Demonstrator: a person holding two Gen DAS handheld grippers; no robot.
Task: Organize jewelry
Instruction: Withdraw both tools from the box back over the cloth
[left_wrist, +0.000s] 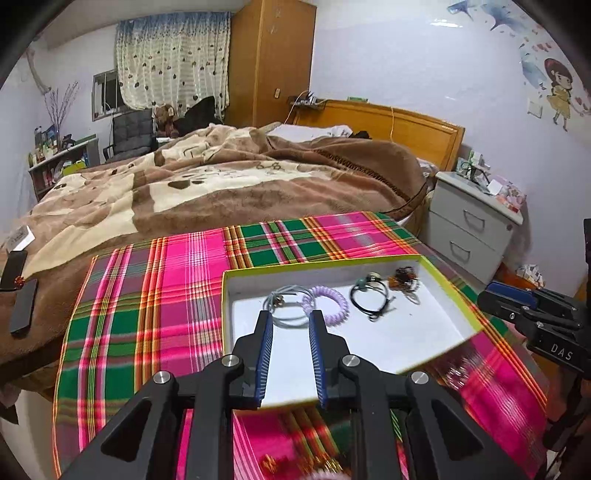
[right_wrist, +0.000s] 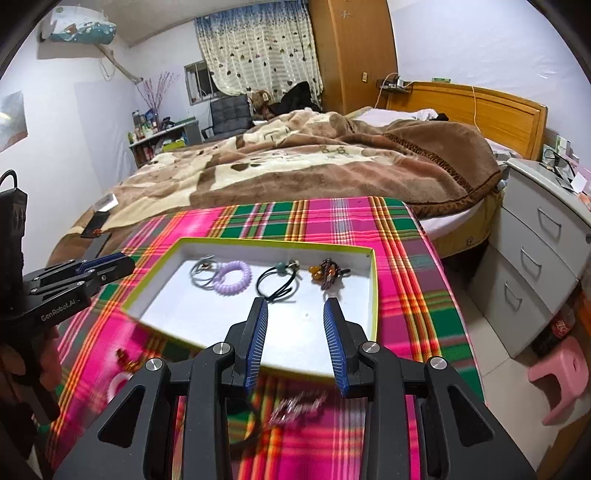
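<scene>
A shallow white box with a yellow-green rim (left_wrist: 436, 269) (right_wrist: 373, 280) lies on a plaid cloth. In it lie a grey hair tie (left_wrist: 282, 301) (right_wrist: 201, 275), a purple coil tie (left_wrist: 327, 301) (right_wrist: 233, 277), a black tie with a green bead (left_wrist: 369, 295) (right_wrist: 275, 282) and a brown beaded piece (left_wrist: 402, 277) (right_wrist: 327, 273). My left gripper (left_wrist: 290, 317) is open and empty above the box's near left part. My right gripper (right_wrist: 295, 306) is open and empty above its near edge. A sparkly clip (right_wrist: 299, 406), a pink ring (right_wrist: 118, 384) and a small amber piece (right_wrist: 123, 358) lie blurred on the cloth in front.
The plaid cloth (left_wrist: 155, 295) (right_wrist: 413, 266) covers a table at the foot of a bed with a brown blanket (left_wrist: 221, 184). Dark flat objects (left_wrist: 22, 306) lie on the bed at left. A grey drawer unit (right_wrist: 535, 258) and pink stool (right_wrist: 561, 376) stand at right.
</scene>
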